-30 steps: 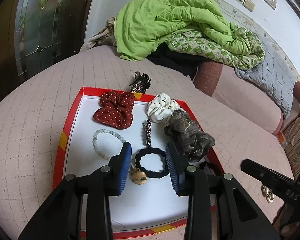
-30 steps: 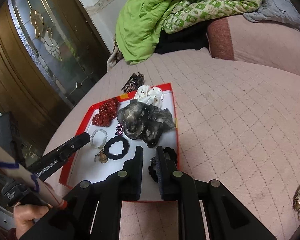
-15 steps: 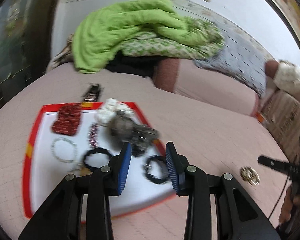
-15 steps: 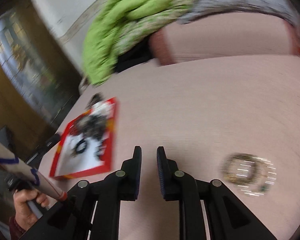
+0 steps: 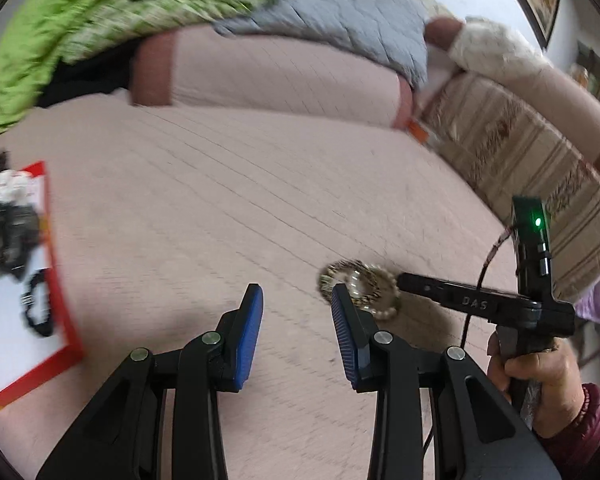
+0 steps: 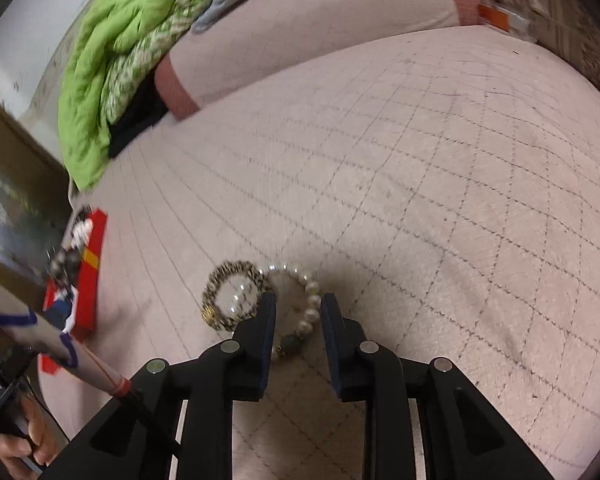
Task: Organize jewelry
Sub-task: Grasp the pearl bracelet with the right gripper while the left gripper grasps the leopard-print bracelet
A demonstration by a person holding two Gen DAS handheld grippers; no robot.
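Right gripper over the bracelets on the bed

The right gripper (image 6: 298, 316) is hovering with its jaws parted, straddling the near side of a pearl bracelet (image 6: 310, 292) that is lying on the pink quilted bed (image 6: 420, 160). A gold beaded bracelet (image 6: 220, 280) is overlapping the pearl one on its left. Far left, a red tray (image 6: 94, 256) is showing blurred, and a green blanket (image 6: 96, 80) is heaped beyond.
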